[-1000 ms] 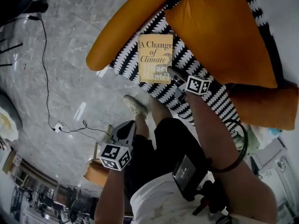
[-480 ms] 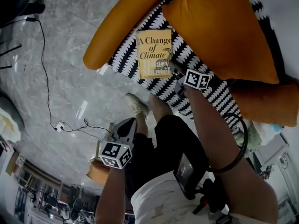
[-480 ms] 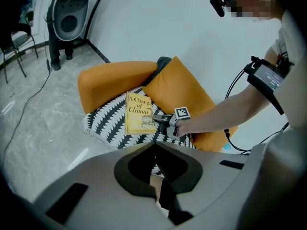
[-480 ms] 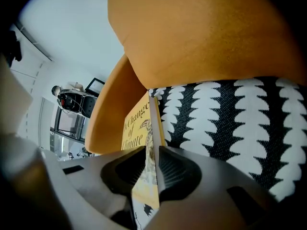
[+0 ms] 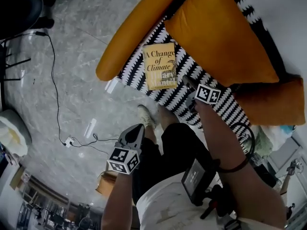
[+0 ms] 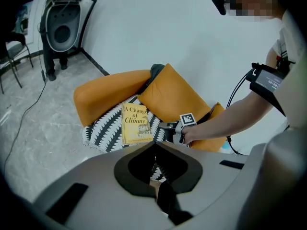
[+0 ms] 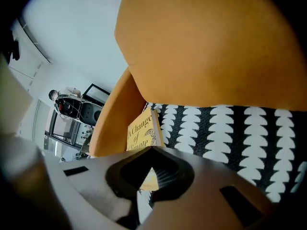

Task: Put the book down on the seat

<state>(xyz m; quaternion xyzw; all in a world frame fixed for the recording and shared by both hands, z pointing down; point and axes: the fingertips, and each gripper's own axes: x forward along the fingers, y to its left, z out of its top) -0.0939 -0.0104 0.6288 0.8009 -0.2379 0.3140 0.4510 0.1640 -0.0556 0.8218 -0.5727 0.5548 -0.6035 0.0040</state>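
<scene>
A yellow book [image 5: 160,66] lies flat, cover up, on the black-and-white patterned seat [image 5: 211,109] of an orange armchair. My right gripper [image 5: 186,79] is just off the book's near right corner, low over the seat, shut with nothing in it. In the right gripper view the book [image 7: 141,131] lies just ahead of the closed gripper [image 7: 156,174]. My left gripper [image 5: 138,127] hangs well back over the floor by the person's legs, shut and empty. From there the book [image 6: 135,123] and the right gripper [image 6: 169,126] show ahead.
A big orange cushion [image 5: 220,32] leans on the chair's back right of the book. An orange armrest [image 5: 134,28] runs along the book's left. A cable [image 5: 55,95] trails over the grey marble floor. The person's shoe [image 5: 146,116] stands before the seat.
The right gripper's tips have come off the book's corner and drawn back a little. The book stays flat on the seat. The left gripper has hardly moved.
</scene>
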